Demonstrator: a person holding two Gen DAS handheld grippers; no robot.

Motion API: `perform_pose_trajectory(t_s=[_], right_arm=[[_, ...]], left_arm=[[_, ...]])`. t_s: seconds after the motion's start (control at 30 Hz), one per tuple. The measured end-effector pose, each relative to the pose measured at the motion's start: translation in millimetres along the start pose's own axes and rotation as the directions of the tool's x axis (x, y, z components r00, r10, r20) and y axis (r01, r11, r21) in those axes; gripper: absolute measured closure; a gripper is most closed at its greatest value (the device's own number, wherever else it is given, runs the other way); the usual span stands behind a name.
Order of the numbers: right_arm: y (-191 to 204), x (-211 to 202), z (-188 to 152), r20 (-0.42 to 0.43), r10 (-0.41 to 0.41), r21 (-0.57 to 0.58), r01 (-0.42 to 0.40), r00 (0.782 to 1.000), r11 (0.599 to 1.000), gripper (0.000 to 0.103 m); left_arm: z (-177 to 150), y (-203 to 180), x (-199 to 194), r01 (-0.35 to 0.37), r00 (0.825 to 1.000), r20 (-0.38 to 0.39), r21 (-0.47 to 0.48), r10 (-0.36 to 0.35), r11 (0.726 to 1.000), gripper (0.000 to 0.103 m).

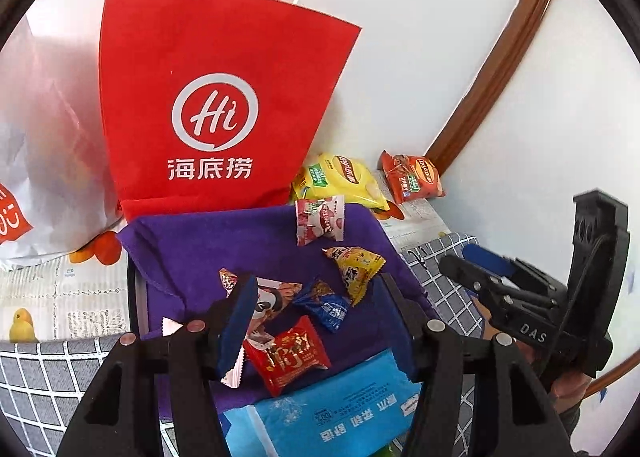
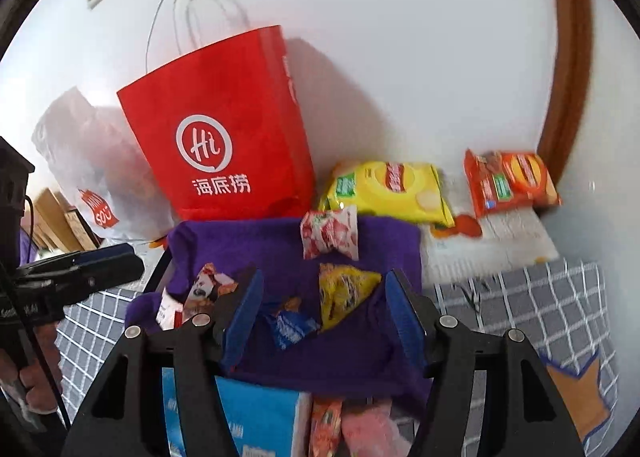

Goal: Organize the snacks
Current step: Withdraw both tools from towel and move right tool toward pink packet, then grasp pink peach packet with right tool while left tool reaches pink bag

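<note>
Closely framed from both wrist views: small snacks scattered on a purple cloth. Left gripper with jaws spread, pinching nothing; between them, near the cloth's front edge, a blue candy and a red snack packet. Panda-print packet partly hidden behind the left blue pad. Right gripper also spread and empty, framing the same blue candy and a yellow triangular packet just beyond. Pink-and-white packet at the cloth's far edge. Beyond that edge, against the wall, a red paper bag, a yellow chip bag and an orange chip bag. Light-blue tissue pack at the front edge, cut off by the frame. Right wrist view blurred; print on most packets unreadable.
</note>
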State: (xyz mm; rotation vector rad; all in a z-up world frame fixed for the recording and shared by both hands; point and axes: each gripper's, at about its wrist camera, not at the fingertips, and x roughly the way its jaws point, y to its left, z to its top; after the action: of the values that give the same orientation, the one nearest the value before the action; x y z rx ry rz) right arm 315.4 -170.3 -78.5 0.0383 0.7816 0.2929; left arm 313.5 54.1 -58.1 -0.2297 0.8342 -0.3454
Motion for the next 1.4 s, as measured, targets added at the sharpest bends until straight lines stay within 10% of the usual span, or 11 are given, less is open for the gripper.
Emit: perform_pose_trajectory(t_s=[0.3,0.83,1.4], right_arm=[[-16,-48,-29,0.043,-0.066,-0.010,0.066,0.997,0.998,0.040],[-36,-28,-118,-0.141,-0.244,-0.055,0.239,0.960,0.970,0.033],[-35,8,-123,-0.170,-0.164,-0.033,0.160,0.972,0.986,0.033]], left_arm=[[4,-23,-26,-0.033,0.998,0.054,0.060,0.030,0.998,0.035],[8,-17,-43,0.005,1.000,0.018,0.030,-0.006,1.000,0.035],[5,-13,-30,-0.007,1.000,-0.017,0.035,0.008,0.999,0.035]])
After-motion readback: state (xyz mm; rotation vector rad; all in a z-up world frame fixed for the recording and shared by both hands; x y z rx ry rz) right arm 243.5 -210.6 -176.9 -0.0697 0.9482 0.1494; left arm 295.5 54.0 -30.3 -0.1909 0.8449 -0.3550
